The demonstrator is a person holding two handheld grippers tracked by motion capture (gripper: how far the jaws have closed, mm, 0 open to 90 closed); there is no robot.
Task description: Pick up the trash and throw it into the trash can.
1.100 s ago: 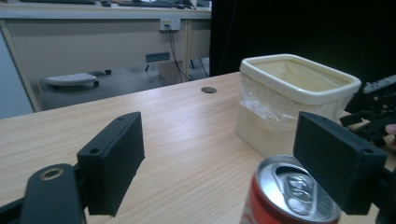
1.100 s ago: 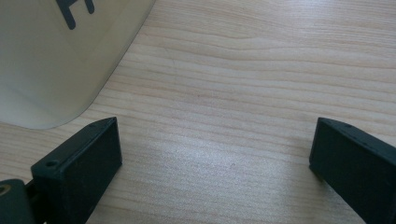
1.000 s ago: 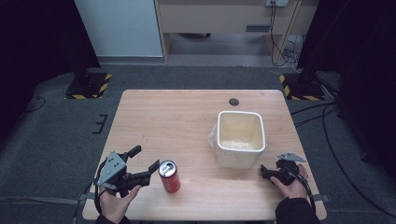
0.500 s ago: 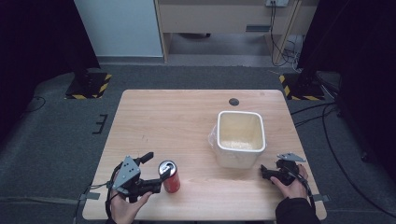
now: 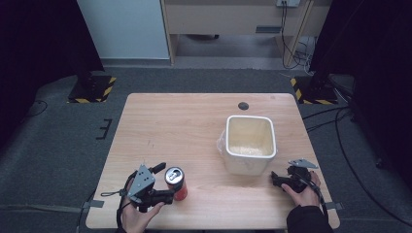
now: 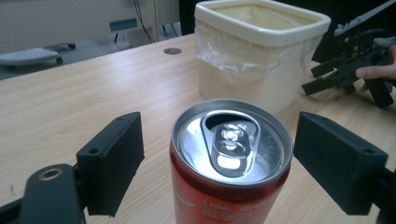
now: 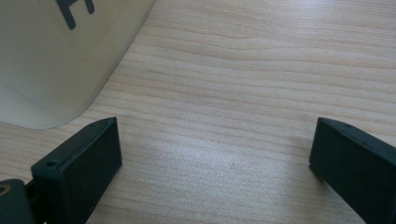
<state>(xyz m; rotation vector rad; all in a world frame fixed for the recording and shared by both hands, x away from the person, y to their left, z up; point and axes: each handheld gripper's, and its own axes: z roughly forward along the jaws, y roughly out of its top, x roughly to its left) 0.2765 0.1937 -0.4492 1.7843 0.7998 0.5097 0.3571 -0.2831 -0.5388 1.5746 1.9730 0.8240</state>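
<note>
Red and silver-topped, the soda can [image 6: 231, 163] stood upright on the wooden table [image 5: 184, 126], well to the left of the cream bin [image 5: 250, 143] and nearer the person's edge. The left gripper [image 5: 165, 183] was spread wide with the can between its jaws; in the left gripper view a clear gap showed on either side, so it was unclenched and touching nothing. Half a second earlier that gripper had sat farther from the can; it had since moved in around it. The right gripper [image 5: 278, 178] rested just to the right of the bin's base, jaws wide apart over bare wood, unchanged. The can's lower body was cut off in the left gripper view, its label only partly legible.
</note>
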